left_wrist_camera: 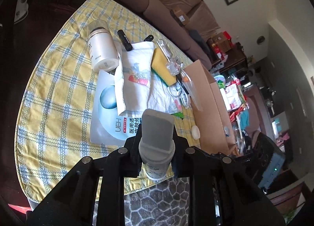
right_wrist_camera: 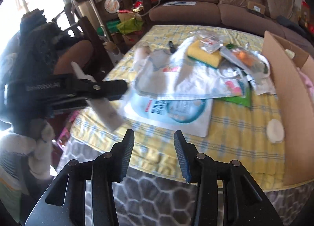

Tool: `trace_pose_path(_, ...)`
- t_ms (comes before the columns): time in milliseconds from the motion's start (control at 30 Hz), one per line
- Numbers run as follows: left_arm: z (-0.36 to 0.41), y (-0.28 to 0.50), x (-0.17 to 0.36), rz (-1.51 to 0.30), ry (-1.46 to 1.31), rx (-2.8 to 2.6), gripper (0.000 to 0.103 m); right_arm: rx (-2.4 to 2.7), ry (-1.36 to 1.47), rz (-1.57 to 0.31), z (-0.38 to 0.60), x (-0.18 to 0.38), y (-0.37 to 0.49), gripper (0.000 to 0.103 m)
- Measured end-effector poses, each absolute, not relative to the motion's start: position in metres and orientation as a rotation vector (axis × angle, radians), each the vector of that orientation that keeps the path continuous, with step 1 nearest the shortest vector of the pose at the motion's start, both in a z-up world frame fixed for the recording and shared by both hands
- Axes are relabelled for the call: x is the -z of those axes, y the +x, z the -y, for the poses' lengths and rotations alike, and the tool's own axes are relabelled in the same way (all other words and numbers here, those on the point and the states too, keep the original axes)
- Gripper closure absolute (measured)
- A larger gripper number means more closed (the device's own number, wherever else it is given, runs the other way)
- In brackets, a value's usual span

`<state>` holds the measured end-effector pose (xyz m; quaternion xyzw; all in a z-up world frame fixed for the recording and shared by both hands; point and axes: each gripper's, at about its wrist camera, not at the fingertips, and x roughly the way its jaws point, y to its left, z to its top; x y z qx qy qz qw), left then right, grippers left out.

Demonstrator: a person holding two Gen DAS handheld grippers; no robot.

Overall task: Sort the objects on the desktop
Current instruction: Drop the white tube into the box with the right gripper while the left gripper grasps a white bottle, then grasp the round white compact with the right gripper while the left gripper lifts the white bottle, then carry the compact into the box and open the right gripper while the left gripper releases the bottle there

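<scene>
My left gripper is shut on a grey squeeze tube, held above the near edge of the table with its flat end pointing forward. In the right wrist view the same gripper and tube show blurred at the left. My right gripper is open and empty above the table's near edge. On the yellow checked cloth lie a white bottle, a black pen, a printed white cloth, a yellow sponge, a face-mask packet and clear wrappers.
An open cardboard box stands at the table's right side, also in the right wrist view. A small white round lid lies beside it. A brown sofa runs behind the table. A patterned rug lies below.
</scene>
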<state>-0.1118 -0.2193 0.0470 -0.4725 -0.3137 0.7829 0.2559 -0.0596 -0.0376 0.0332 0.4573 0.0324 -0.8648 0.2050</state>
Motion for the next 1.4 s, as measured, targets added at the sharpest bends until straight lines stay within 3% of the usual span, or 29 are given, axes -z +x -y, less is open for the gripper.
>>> trace_pose_path(133,0.221,-0.114,-0.051,0.83,-1.269,-2.133,0.082,2.426,1.481,-0.363,0.003,-0.03,-0.105,0.06)
trace_pose_path(267,0.219,-0.115,-0.053,0.818,-1.264,-2.117,0.082,2.124,1.616,-0.836,-0.014,-0.028,-0.14,0.063)
trace_pose_path(433,0.218,-0.118,-0.055,0.828,-1.256,-2.107,0.082,1.641,1.685,-1.257,-0.025,-0.003,-0.15,0.061)
trace_pose_path(567,0.216,-0.117,-0.057,0.83,-1.25,-2.093,0.082,1.469,1.728,-1.353,-0.027,0.027,-0.157,0.059)
trace_pose_path(667,0.217,-0.117,-0.059,0.833,-1.244,-2.081,0.082,1.339,1.736,-1.454,-0.03,0.046,-0.16,0.047)
trace_pose_path(733,0.218,-0.117,-0.06,0.841,-1.238,-2.072,0.082,1.262,1.724,-1.537,-0.034,0.054,-0.162,0.045)
trace_pose_path(833,0.219,-0.12,-0.061,0.844,-1.234,-2.076,0.082,1.227,1.708,-1.556,-0.039,0.059,-0.171,0.039)
trace_pose_path(967,0.219,-0.122,-0.06,0.85,-1.243,-2.076,0.083,1.176,1.704,-1.515,-0.046,0.068,-0.176,0.039)
trace_pose_path(1033,0.218,-0.124,-0.058,0.839,-1.25,-2.084,0.083,1.162,1.732,-1.464,-0.051,0.066,-0.181,0.045)
trace_pose_path(1067,0.217,-0.125,-0.058,0.837,-1.253,-2.086,0.083,1.156,1.764,-1.417,-0.054,0.065,-0.185,0.054)
trace_pose_path(1167,0.215,-0.126,-0.057,0.84,-1.25,-2.083,0.083,1.2,1.735,-1.383,-0.065,0.055,-0.185,0.054)
trace_pose_path(1267,0.207,-0.126,-0.059,0.822,-1.239,-2.074,0.083,1.398,1.63,-1.334,-0.073,0.026,-0.183,0.054)
trace_pose_path(1400,0.192,-0.123,-0.06,0.754,-1.237,-2.07,0.083,1.898,1.266,-1.178,-0.083,-0.049,-0.153,0.054)
